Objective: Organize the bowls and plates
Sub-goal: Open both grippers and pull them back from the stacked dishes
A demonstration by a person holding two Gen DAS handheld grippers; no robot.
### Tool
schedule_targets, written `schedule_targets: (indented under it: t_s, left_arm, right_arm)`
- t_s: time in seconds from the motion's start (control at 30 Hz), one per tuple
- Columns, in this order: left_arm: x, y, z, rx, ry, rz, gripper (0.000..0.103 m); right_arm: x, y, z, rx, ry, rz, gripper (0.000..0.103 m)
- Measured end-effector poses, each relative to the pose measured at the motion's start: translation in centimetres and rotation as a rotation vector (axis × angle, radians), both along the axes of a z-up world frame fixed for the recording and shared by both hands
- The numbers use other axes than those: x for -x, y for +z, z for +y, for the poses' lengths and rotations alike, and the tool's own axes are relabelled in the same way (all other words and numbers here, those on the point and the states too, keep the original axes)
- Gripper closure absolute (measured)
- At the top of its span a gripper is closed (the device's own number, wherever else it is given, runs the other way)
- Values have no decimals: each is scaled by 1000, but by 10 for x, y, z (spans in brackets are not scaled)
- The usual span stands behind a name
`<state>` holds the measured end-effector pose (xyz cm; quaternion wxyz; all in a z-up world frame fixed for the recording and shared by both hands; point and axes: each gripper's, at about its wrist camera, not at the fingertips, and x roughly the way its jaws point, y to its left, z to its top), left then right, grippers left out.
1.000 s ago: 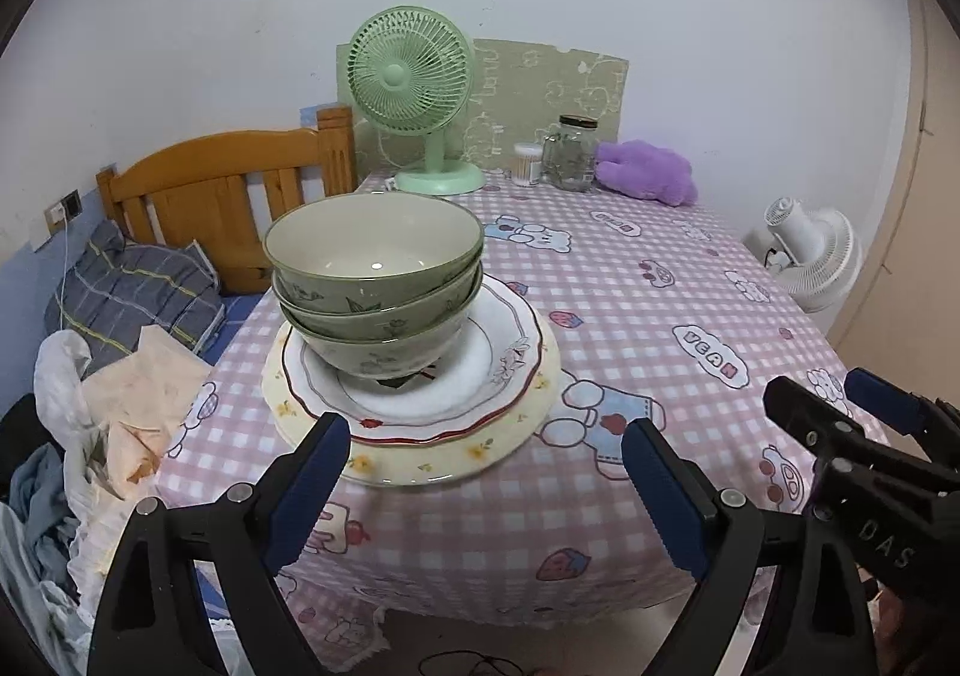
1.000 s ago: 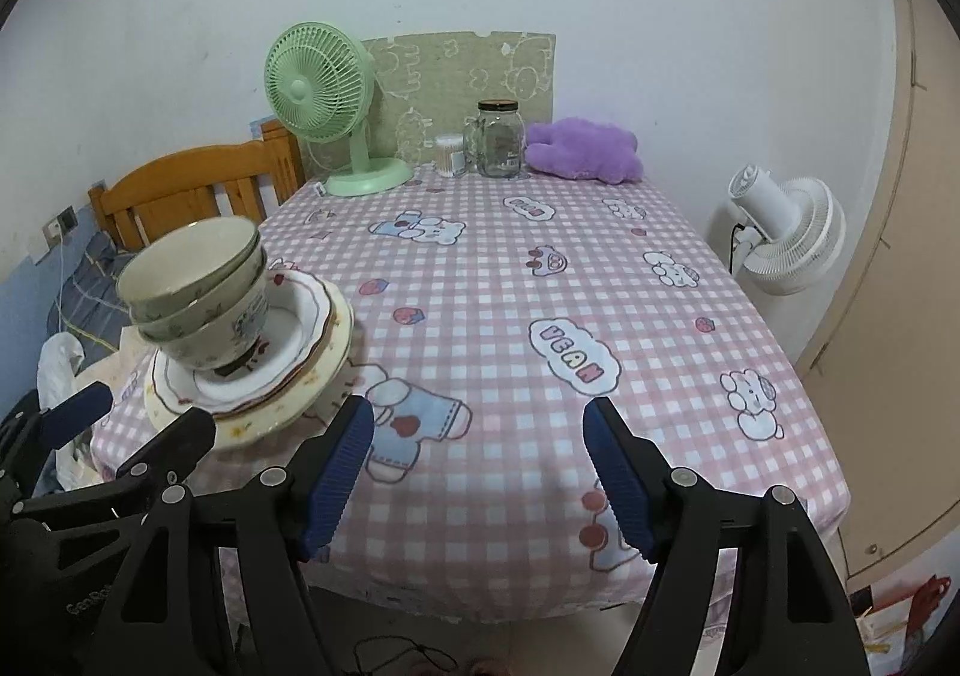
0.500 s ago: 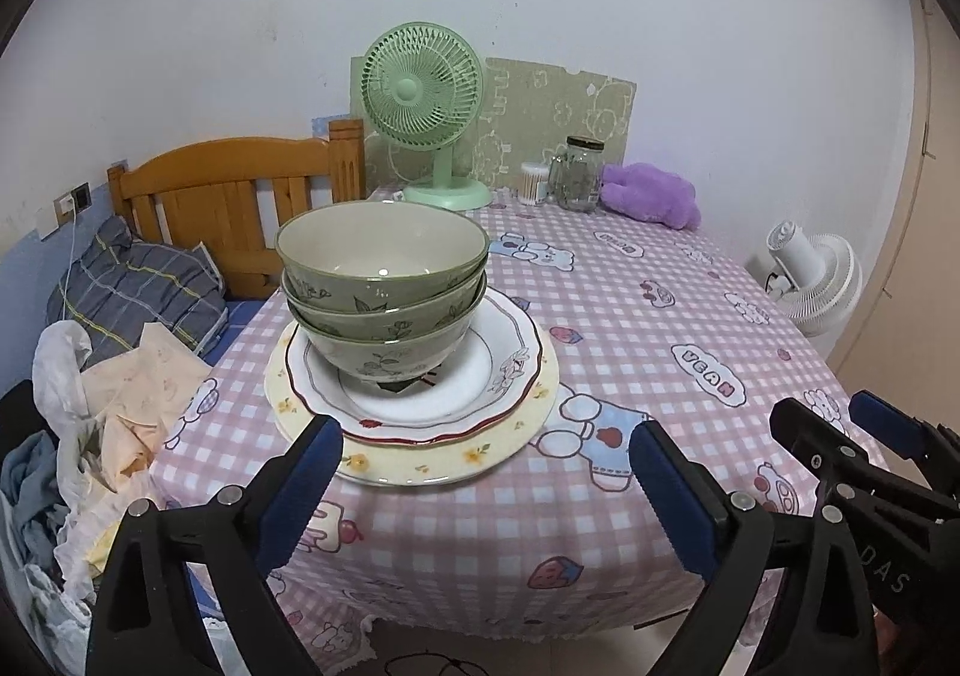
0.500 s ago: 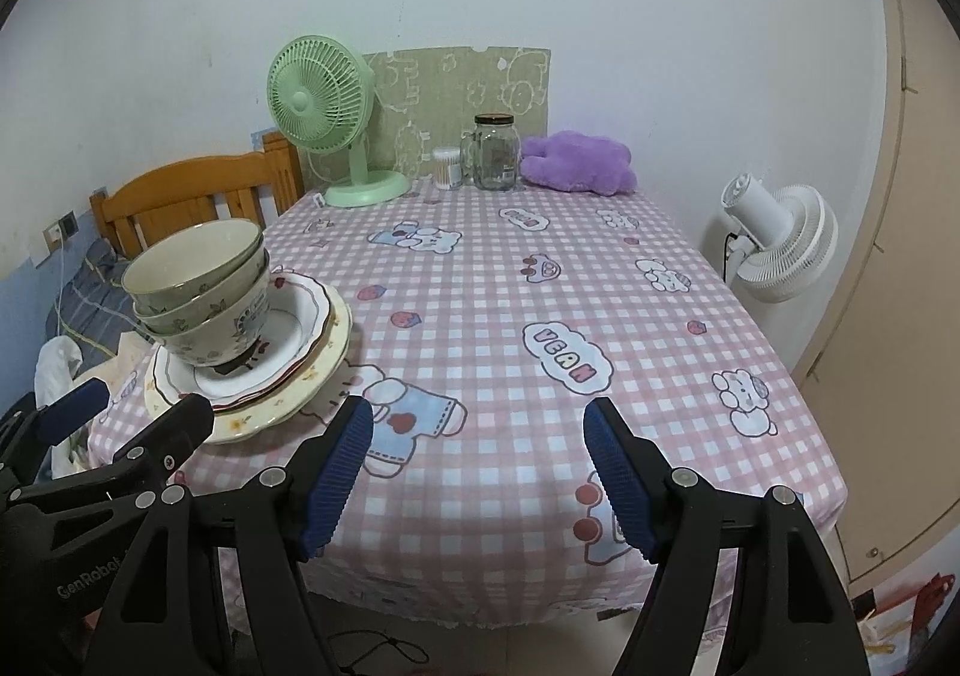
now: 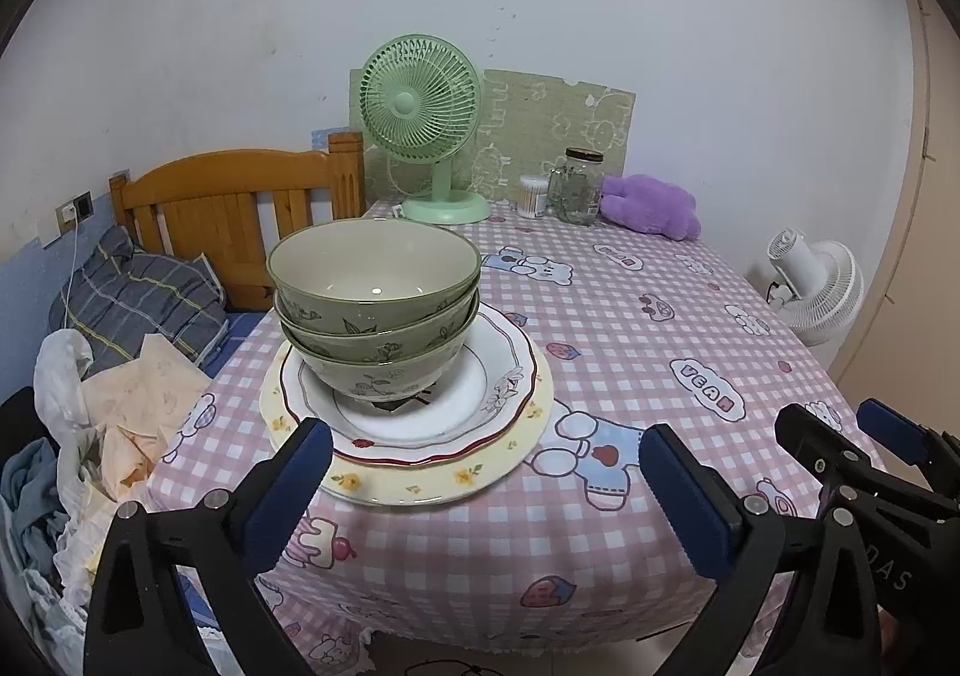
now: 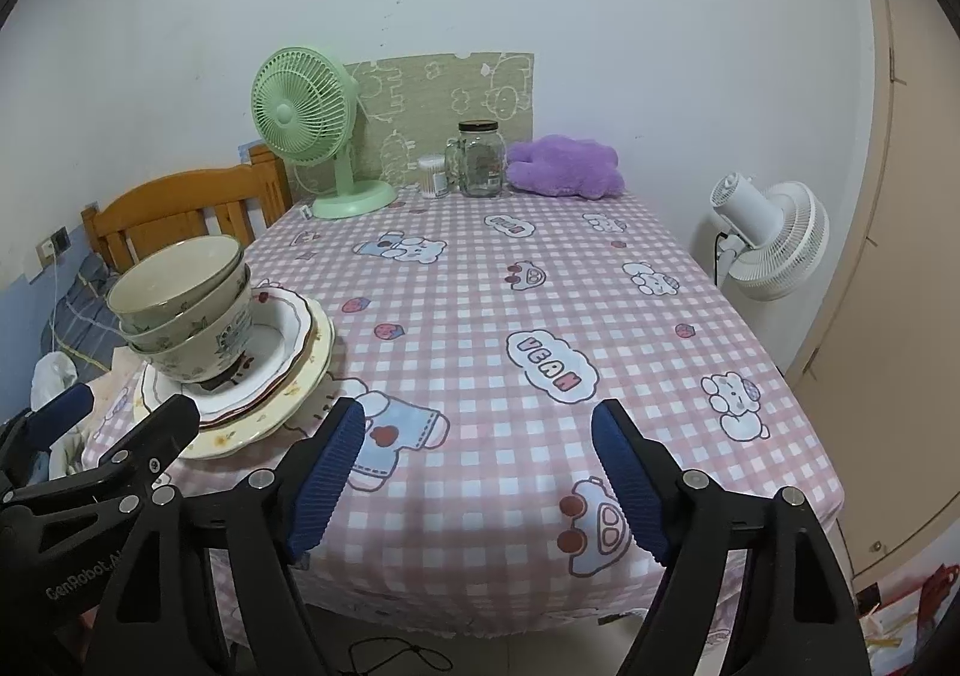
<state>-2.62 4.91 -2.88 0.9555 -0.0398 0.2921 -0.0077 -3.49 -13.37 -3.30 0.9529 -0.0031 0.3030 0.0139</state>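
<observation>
Three green bowls (image 5: pixel 375 280) sit nested on a white red-rimmed plate (image 5: pixel 501 376), which lies on a larger yellow flowered plate (image 5: pixel 531 430) at the near left corner of the table (image 5: pixel 660 352). My left gripper (image 5: pixel 483 436) hovers just in front of this stack; its jaws are opening and hold nothing. My right gripper (image 6: pixel 478 412) hangs over the near edge of the cloth, right of the stack (image 6: pixel 180 298); its jaws are also opening, with only tablecloth behind them. Each gripper shows at the edge of the other's view.
At the back of the table stand a green fan (image 5: pixel 420 100), a glass jar (image 5: pixel 579 187), a small swab box (image 5: pixel 533 193) and a purple plush (image 5: pixel 651 202). A wooden headboard (image 5: pixel 228 196) and piled clothes (image 5: pixel 90 406) lie left. A white fan (image 5: pixel 816 286) stands right.
Both grippers' jaws have spread slightly wider. The stack of bowls and plates has not moved, and neither hand has shifted noticeably.
</observation>
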Motion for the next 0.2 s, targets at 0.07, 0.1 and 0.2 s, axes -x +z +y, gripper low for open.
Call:
schedule_targets:
  t_s: [0.07, 0.1, 0.2]
  left_arm:
    - [-1, 0, 0, -1, 0, -1, 0]
    - [-1, 0, 0, -2, 0, -1, 0]
    - [-2, 0, -1, -4, -2, 4, 0]
  right_arm:
    - [-1, 0, 0, 1, -1, -1, 22]
    - [-1, 0, 0, 1, -1, -1, 22]
    - [-2, 0, 0, 0, -3, 6, 22]
